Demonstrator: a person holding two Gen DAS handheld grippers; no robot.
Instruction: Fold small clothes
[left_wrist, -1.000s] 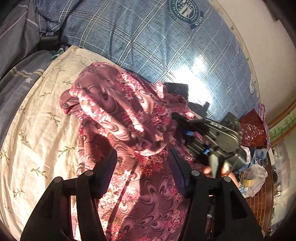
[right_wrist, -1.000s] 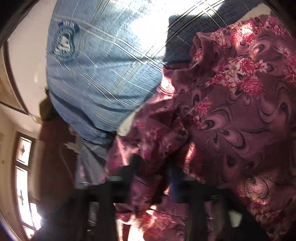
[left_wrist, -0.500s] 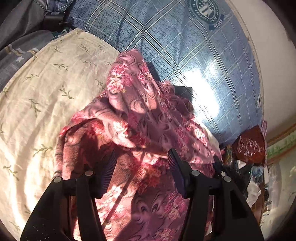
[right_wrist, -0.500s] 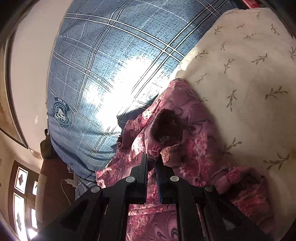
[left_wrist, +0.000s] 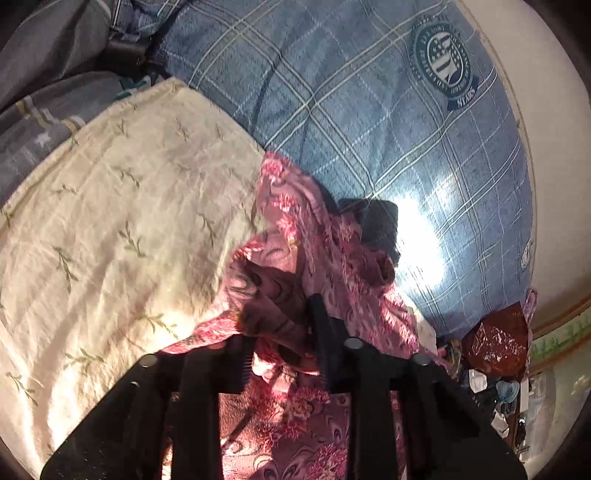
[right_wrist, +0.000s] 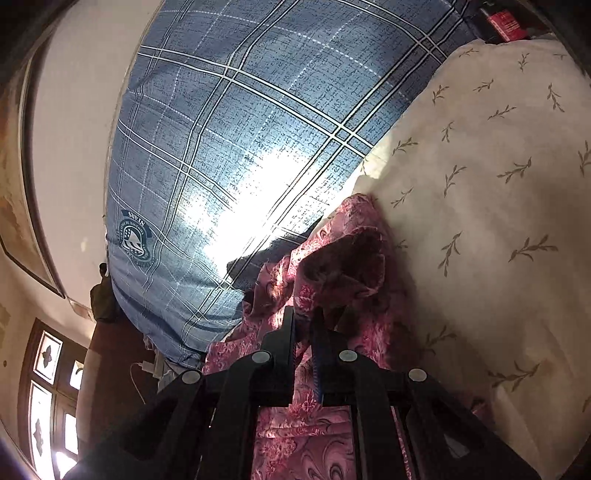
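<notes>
The pink cloth (left_wrist: 332, 258) with flowers lies bunched up just in front of both grippers, on the cream sheet (left_wrist: 110, 240) and against the blue pillow (left_wrist: 369, 110). The left gripper (left_wrist: 284, 343) is closing its jaws, and a fold of the cloth sits between them. The right gripper (right_wrist: 303, 332) is clenched tight on another fold of the cloth (right_wrist: 332, 280). Past the pillow, to the right gripper's left, is a window (right_wrist: 48, 406).

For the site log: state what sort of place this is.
Most likely a bedroom in a home: a cream sheet with a leaf print, a blue plaid quilt bearing a crest, and a wood-framed window with patterned glass.
</notes>
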